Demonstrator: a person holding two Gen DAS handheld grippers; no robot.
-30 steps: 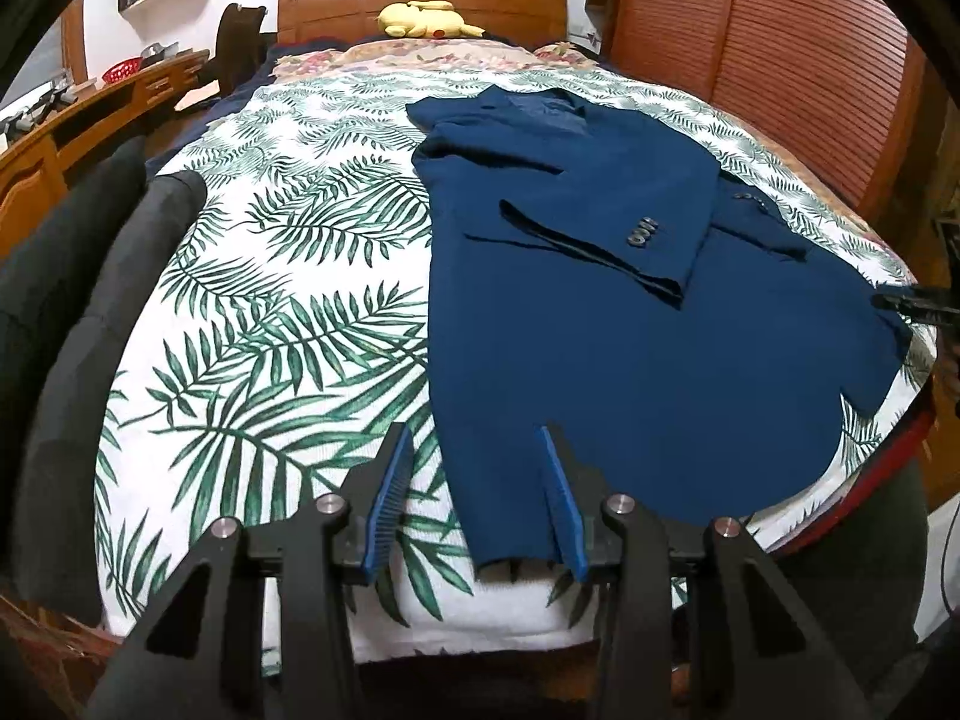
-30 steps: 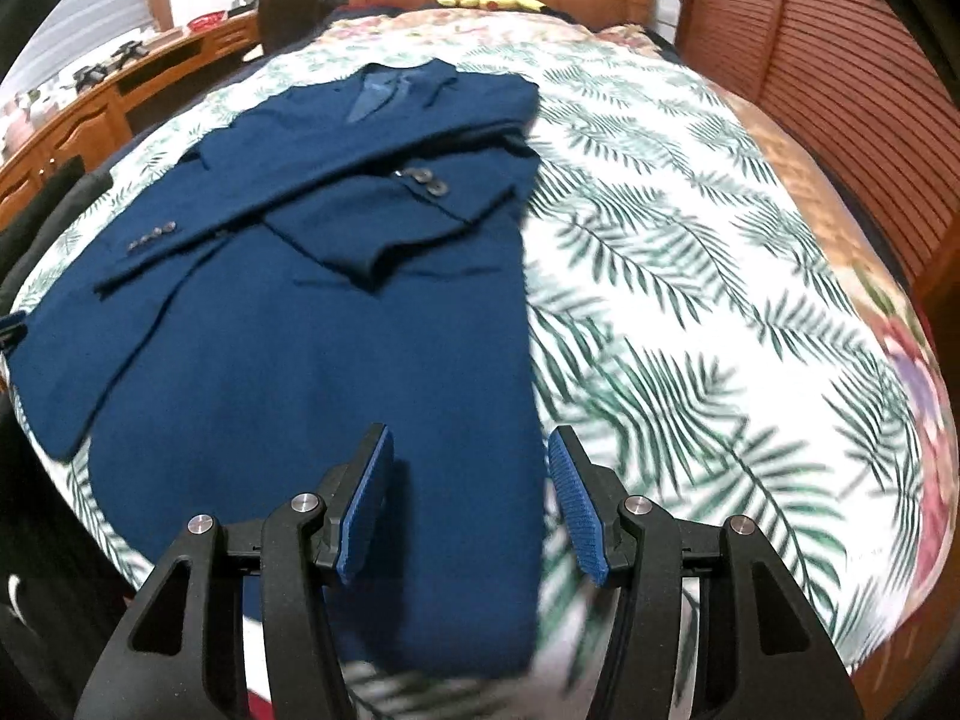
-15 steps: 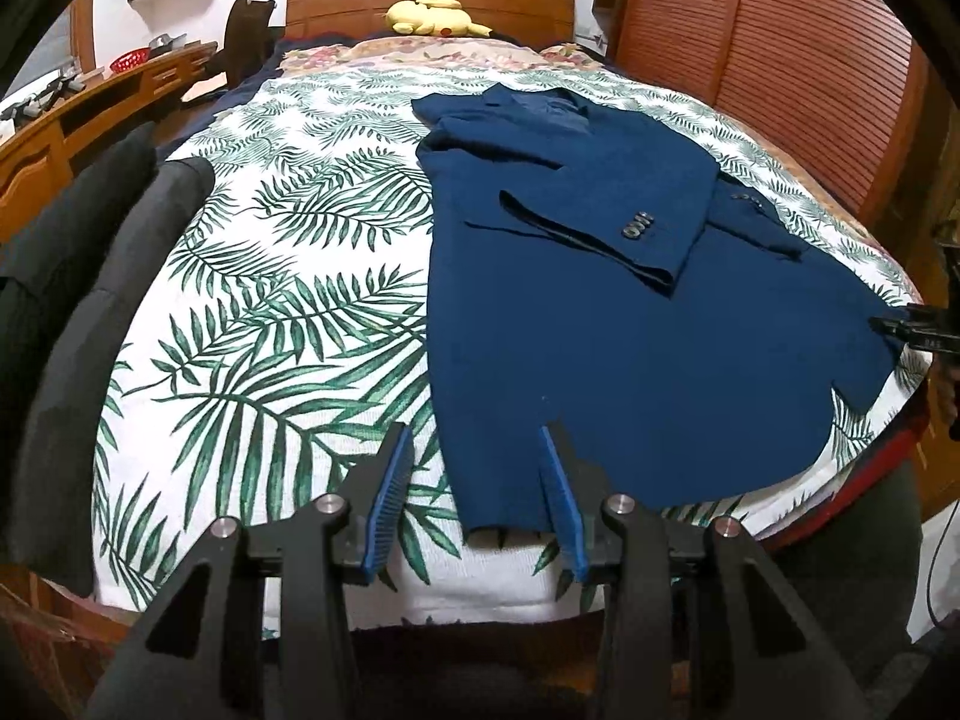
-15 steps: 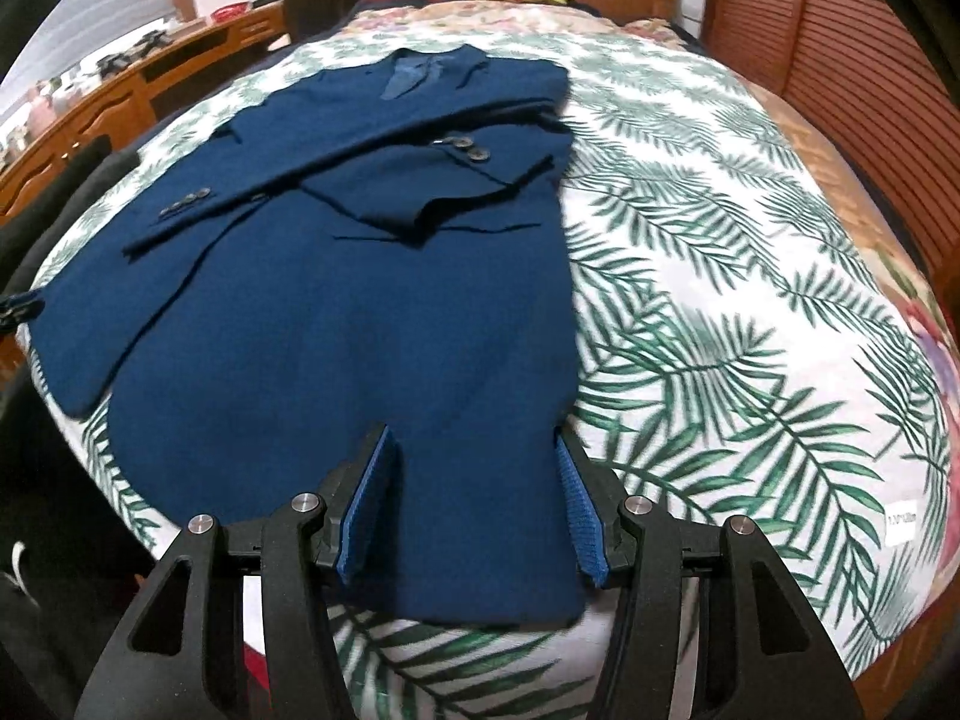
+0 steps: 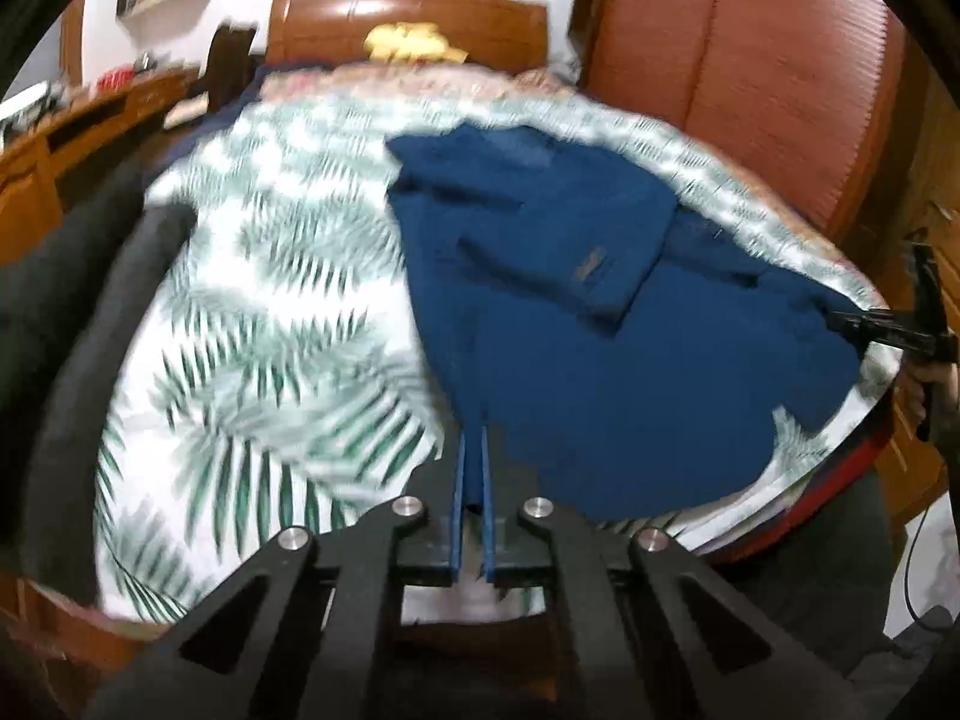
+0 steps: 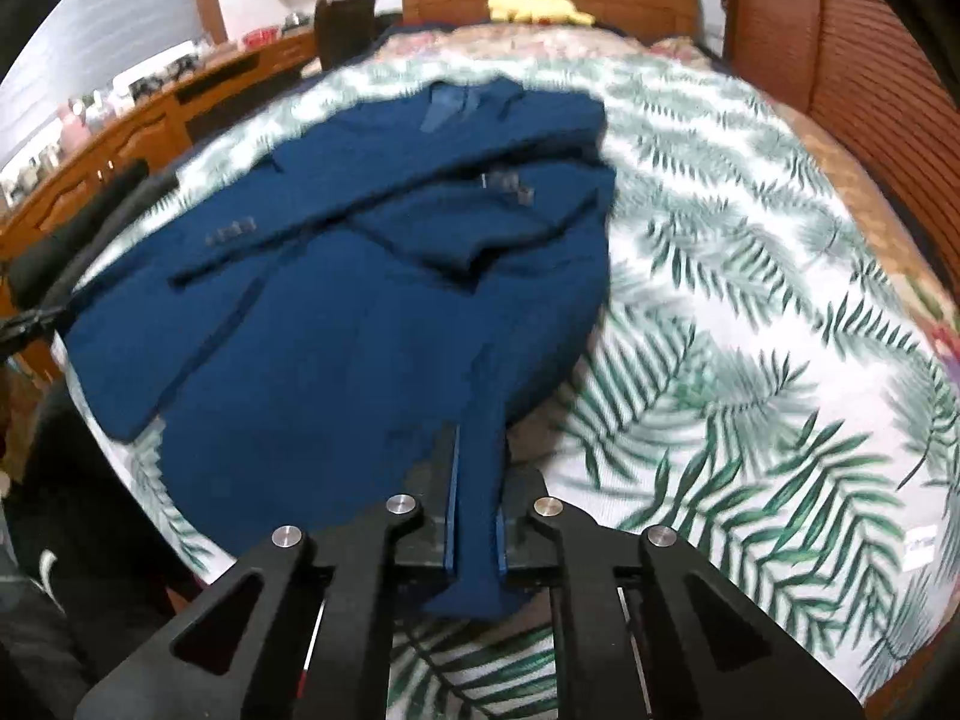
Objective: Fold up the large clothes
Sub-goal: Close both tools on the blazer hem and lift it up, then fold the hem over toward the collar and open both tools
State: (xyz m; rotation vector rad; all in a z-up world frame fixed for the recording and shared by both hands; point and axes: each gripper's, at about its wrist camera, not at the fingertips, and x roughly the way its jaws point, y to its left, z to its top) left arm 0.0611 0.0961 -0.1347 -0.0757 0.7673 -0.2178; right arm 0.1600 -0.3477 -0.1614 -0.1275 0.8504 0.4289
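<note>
A dark blue suit jacket (image 5: 600,324) lies on the bed with its sleeves folded across the body and the collar toward the headboard. My left gripper (image 5: 472,444) is shut on the jacket's bottom hem at its left corner. My right gripper (image 6: 477,456) is shut on the hem at the other corner of the jacket (image 6: 360,312), with a flap of blue cloth hanging out between the fingers. The right gripper also shows at the right edge of the left wrist view (image 5: 888,330). Both views are blurred by motion.
The bed has a white cover with green palm leaves (image 5: 270,312) and a wooden headboard (image 5: 408,18) with a yellow plush toy (image 6: 537,3). Dark grey cushions (image 5: 72,312) lie along the left side. A wooden desk (image 6: 150,114) and a slatted wooden wardrobe (image 5: 750,60) flank the bed.
Both grippers have closed from open onto the jacket's bottom hem. The hem is lifting and both views blur with movement.
</note>
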